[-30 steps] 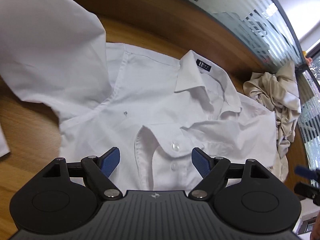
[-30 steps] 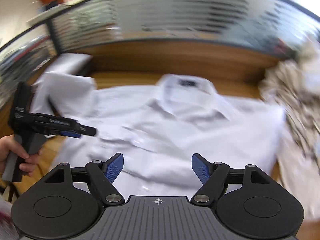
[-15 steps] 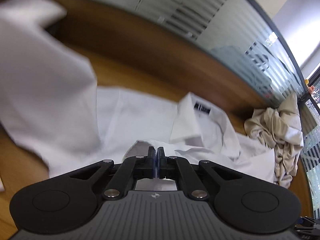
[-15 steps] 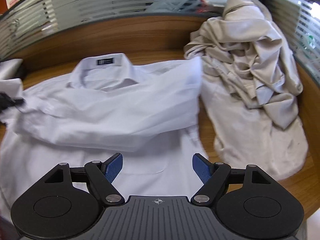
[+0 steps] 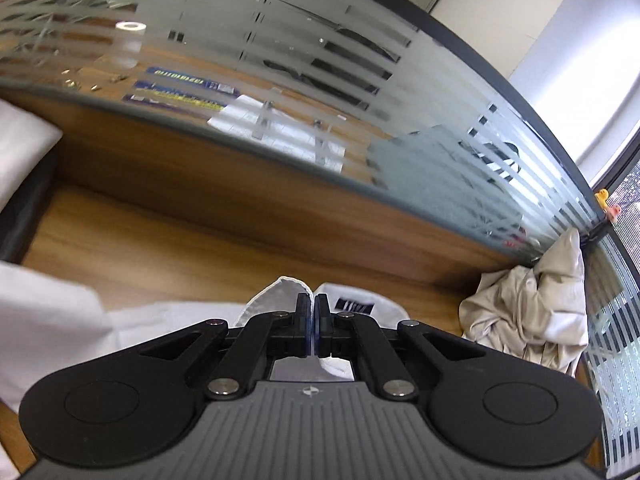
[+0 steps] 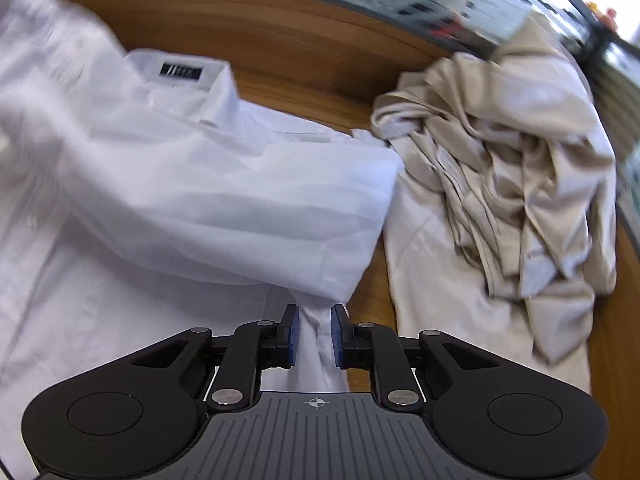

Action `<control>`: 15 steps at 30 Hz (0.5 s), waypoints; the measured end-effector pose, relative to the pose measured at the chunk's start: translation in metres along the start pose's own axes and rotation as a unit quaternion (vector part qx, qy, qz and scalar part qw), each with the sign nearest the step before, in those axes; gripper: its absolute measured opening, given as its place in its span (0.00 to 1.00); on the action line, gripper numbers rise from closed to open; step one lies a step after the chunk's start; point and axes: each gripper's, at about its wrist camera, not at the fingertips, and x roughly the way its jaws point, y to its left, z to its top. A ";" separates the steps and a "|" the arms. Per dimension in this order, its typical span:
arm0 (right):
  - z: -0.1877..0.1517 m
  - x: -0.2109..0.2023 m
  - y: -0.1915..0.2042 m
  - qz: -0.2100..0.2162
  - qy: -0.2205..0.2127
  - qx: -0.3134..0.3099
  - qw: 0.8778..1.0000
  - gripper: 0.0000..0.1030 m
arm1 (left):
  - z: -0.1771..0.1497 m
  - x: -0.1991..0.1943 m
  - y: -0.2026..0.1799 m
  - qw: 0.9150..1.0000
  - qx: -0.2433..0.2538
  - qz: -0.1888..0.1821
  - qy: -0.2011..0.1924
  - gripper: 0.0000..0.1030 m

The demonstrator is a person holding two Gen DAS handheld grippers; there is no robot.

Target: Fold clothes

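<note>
— Between my right gripper's point(image 6: 313, 334) blue pads sits a bunched strip of the white shirt point(image 6: 168, 200); those jaws have just been closing on it, a narrow gap left, cloth pinched.

— And your left?

— My left gripper point(image 5: 312, 326) is clenched tight, pads together, with a rounded white flap of that shirt caught at the tips, lifted above the collar label point(image 5: 355, 305).

— Where's the shirt lying?

— Flat on the wooden desk point(image 6: 304, 92), collar toward the glass partition point(image 5: 360, 80), one sleeve folded across its chest.

— Room to move?

— Bare wood beyond the collar up to the desk's raised back edge. On the shirt's right side, the beige garment point(image 6: 500, 184) touches it, crowding that edge.

— Counts?

— Two grippers, one white shirt, one beige heap. More white cloth point(image 5: 24, 148) shows far left of the collar; I cannot tell what it is.
</note>
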 end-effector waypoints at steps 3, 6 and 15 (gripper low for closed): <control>-0.003 -0.003 0.001 0.001 -0.007 -0.028 1.000 0.03 | 0.012 0.006 -0.009 1.000 0.012 0.016 -0.005 0.01; -0.012 -0.017 -0.007 -0.006 -0.031 -0.045 0.998 0.02 | 0.022 0.013 -0.008 0.999 0.014 0.045 -0.004 0.01; -0.045 -0.037 -0.018 0.005 -0.102 -0.058 0.993 0.02 | -0.012 0.026 0.033 0.993 -0.015 0.102 0.064 0.01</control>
